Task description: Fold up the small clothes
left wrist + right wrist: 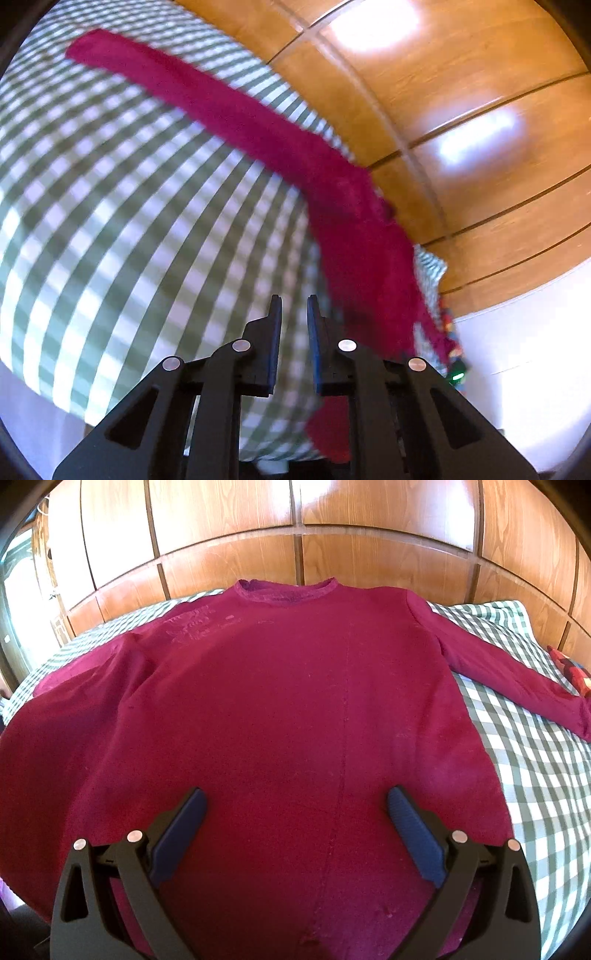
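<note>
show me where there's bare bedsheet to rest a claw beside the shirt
Bare checked sheet lies between the maroon shirt's body and its outstretched sleeve, running toward the near edge. In the left wrist view, a wide bare stretch sits beside the sleeve. The middle is covered by the shirt.

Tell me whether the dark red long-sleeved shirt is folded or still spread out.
Spread out. The dark red long-sleeved shirt lies flat on the green-and-white checked sheet, neckline away from the camera, one sleeve stretched sideways.
</note>
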